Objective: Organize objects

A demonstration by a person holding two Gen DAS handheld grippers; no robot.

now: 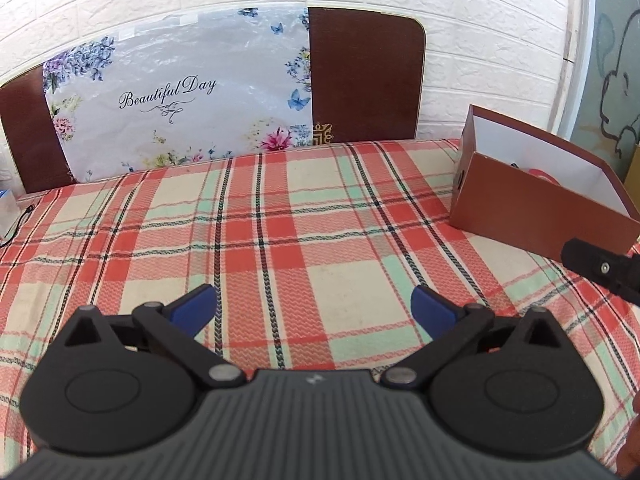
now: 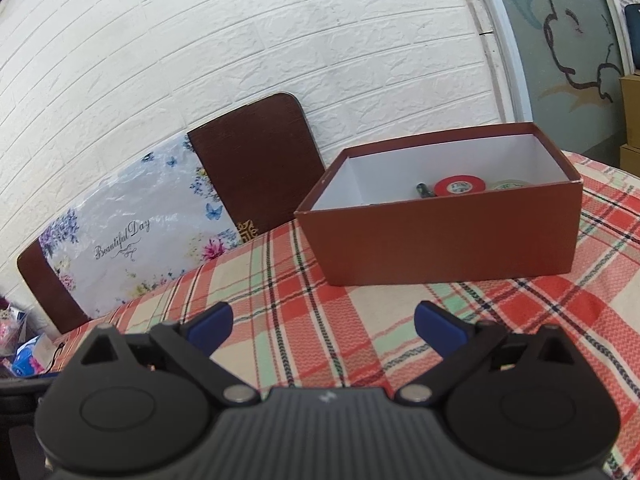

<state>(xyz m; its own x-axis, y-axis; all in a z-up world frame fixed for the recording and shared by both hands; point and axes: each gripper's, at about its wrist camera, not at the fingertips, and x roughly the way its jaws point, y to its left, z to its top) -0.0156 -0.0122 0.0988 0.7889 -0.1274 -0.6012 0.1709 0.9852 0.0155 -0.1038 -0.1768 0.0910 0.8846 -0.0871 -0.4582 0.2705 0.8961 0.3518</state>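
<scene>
While a white brick-pattern wall (image 1: 460, 40) closes off the far side, a table under a red, cream and green plaid cloth (image 1: 280, 220) takes up most of both views, and a dark brown board (image 1: 364, 76) stands on edge at the back of it, leaning on the wall, with a flowered plastic sheet (image 1: 180, 96) printed "Beautiful Day" laid across its front. Next in size is the box (image 2: 440, 236), reddish brown outside and white inside, open at the top and standing flat on the cloth at the right end of the table; in the right wrist view its long axis runs left to right across the frame, one long wall facing the camera, while in the left wrist view the box (image 1: 536, 208) sits at the right edge with its long side slanting from the back of the table toward the near right. Inside it, toward the right end, lie a red roll of tape (image 2: 459, 187), a pale roll (image 2: 512, 185) just beside it on the right, and a small dark item (image 2: 423, 190) on the left that is too hidden to name. The left gripper (image 1: 314, 306) hangs over bare cloth, well apart from the box, its blue pads spread wide and holding nothing. The right gripper (image 2: 323, 322) faces the box's long wall, near but not touching, likewise spread and unloaded.
</scene>
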